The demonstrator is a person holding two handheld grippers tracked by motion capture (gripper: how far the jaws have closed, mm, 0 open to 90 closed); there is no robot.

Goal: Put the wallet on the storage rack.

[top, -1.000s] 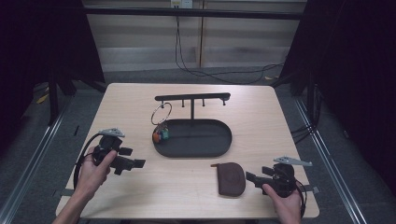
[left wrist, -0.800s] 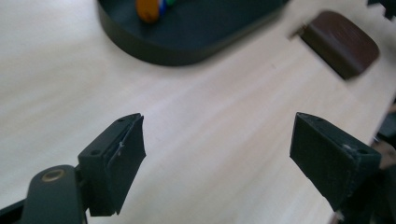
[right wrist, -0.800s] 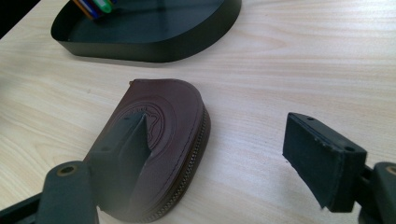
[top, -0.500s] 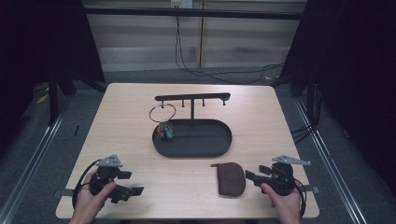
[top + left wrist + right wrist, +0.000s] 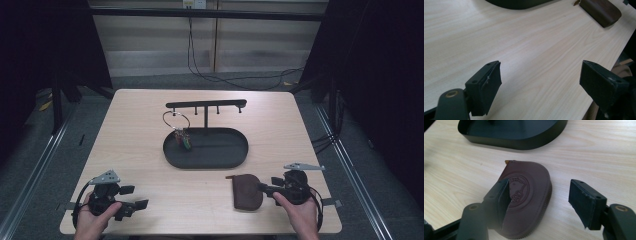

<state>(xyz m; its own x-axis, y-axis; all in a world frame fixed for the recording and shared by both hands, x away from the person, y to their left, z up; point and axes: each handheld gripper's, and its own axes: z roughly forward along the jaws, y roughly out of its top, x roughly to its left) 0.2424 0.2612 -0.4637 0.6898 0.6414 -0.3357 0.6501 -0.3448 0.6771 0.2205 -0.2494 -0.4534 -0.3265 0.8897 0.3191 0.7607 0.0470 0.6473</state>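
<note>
Left gripper [image 5: 131, 197] drawn back from tray [image 5: 235, 159], right gripper [image 5: 266, 189] closing over pouch [image 5: 247, 192]

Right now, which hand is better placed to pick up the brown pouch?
Right. The right tongs sit right at the brown pouch, jaws open, having just been closing, one jaw over its edge. The left tongs hang open over bare table at the near left corner, well away from it.

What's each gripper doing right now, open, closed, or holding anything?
Left gripper: open, nothing between the jaws.
Right gripper: open, jaws have just been closing, over the brown pouch, not yet pressing it.
</note>
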